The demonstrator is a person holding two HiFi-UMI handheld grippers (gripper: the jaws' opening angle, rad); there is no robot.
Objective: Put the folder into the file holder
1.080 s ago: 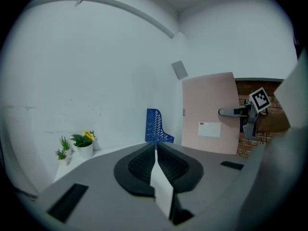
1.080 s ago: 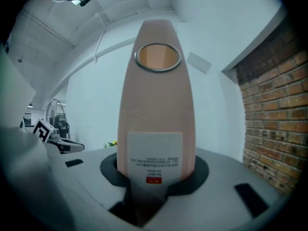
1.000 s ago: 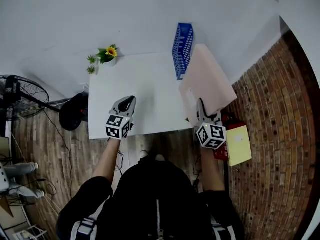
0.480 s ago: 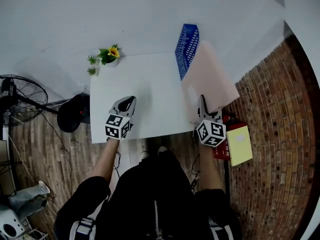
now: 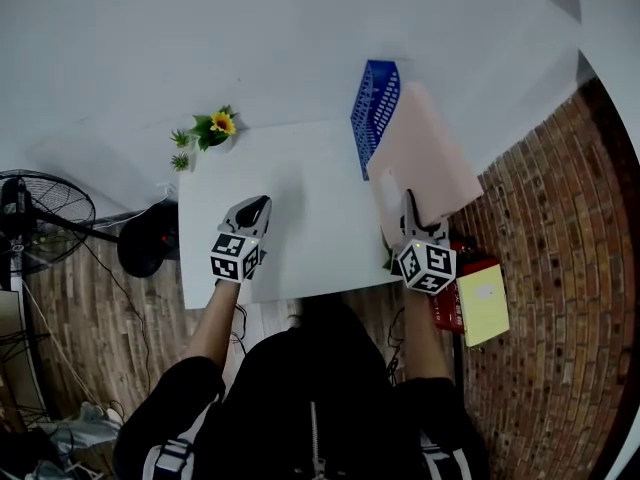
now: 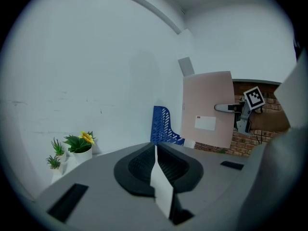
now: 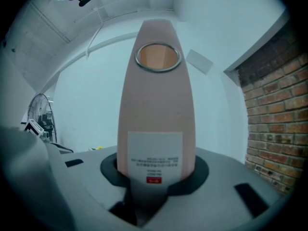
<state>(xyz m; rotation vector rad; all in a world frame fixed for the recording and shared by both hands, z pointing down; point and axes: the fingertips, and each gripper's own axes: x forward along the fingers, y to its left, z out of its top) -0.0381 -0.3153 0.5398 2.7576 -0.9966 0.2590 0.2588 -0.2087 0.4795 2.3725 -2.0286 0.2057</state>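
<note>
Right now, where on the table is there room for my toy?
The middle of the white table is bare, between the potted plants and the blue file holder. The near edge between the left tongs and right tongs is bare too. The right side is crowded by the pink folder.
</note>
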